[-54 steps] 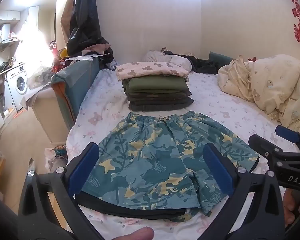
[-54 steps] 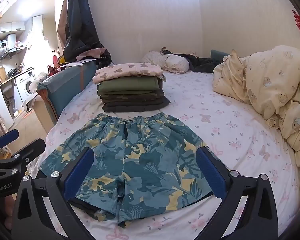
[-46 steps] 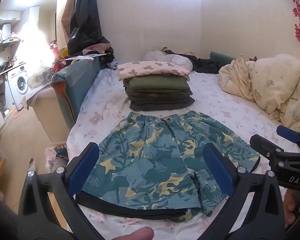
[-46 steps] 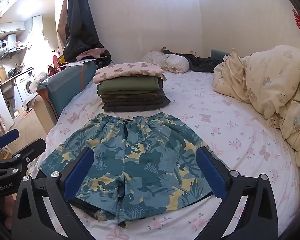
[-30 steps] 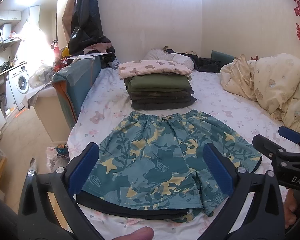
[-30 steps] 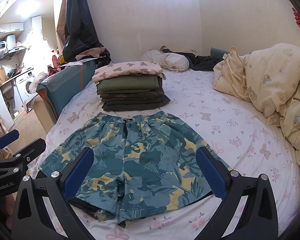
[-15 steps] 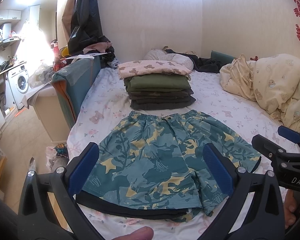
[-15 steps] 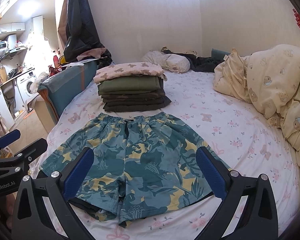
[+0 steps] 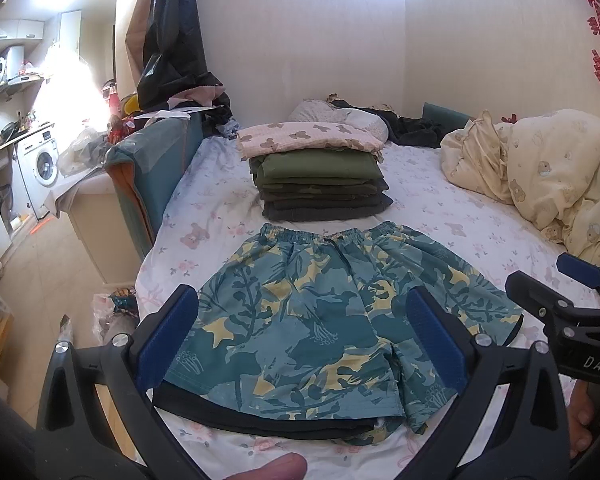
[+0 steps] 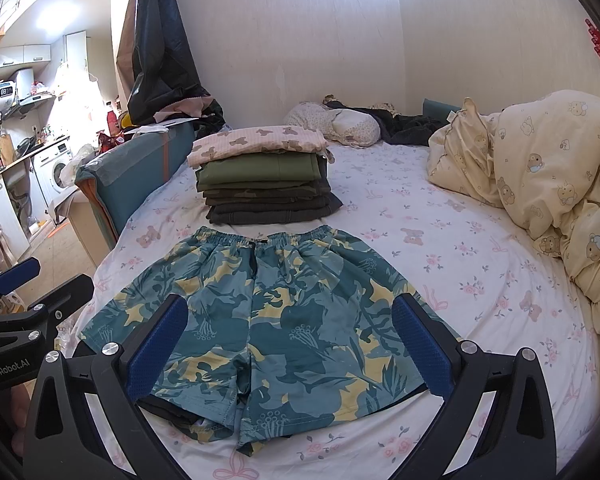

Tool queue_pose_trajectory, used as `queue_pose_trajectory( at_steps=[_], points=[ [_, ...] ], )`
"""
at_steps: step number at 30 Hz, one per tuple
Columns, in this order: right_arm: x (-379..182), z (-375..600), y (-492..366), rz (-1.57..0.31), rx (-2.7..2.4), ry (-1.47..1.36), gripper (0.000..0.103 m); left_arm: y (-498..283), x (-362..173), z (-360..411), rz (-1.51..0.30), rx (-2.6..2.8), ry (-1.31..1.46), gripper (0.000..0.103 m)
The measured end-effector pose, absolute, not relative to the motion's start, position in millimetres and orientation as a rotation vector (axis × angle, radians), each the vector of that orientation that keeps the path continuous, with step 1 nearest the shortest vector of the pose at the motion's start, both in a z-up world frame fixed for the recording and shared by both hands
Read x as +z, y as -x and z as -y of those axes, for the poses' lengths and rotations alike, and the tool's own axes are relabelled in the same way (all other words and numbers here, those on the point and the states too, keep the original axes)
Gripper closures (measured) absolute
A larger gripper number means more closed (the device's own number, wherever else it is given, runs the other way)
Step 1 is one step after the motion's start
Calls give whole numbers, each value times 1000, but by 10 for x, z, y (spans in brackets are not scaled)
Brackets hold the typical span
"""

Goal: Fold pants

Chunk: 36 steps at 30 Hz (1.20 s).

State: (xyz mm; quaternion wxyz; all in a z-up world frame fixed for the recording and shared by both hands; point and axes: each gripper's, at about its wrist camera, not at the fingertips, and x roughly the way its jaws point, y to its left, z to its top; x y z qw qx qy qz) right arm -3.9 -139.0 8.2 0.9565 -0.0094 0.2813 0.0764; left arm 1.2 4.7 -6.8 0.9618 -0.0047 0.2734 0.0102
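Teal shorts [image 9: 324, 312] with a yellow and green leaf print lie flat on the bed, waistband toward the far wall, legs toward me. A black lining or second dark layer [image 9: 260, 420] shows under the near hems. My left gripper [image 9: 300, 336] hovers open above the near left part of the shorts, holding nothing. In the right wrist view the same shorts [image 10: 276, 312] lie spread out, and my right gripper [image 10: 288, 340] stands open over their near edge, also holding nothing. Each gripper shows at the edge of the other's view.
A stack of folded clothes [image 9: 320, 176] sits just beyond the waistband. A cream quilt [image 10: 548, 184] is piled on the right. The bed's left edge [image 9: 152, 256] drops to the floor beside a teal padded board [image 9: 148, 168]. Bare floral sheet [image 10: 480, 272] lies right of the shorts.
Both grippers have drifted only slightly; the views shift a little. The shorts have not moved and both grippers stay open.
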Motion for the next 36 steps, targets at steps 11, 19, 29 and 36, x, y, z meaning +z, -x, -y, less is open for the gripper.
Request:
queue_pose_trajectory(
  at_steps=[11,19,29,36],
  points=[
    [83,1379,47,-569,156,19,0,-22,-64,-36,-555,21,9,1],
    [77,1370,52,-571,157,19,0,-22,-65,-39,-555,20,9,1],
    [61,1363,52,-569,158,20,0,-20,-53,-35,-554,20,11,1],
    [62,1356,55,-570,159,19,0,-20,-53,-36,-555,18,12,1]
  ],
)
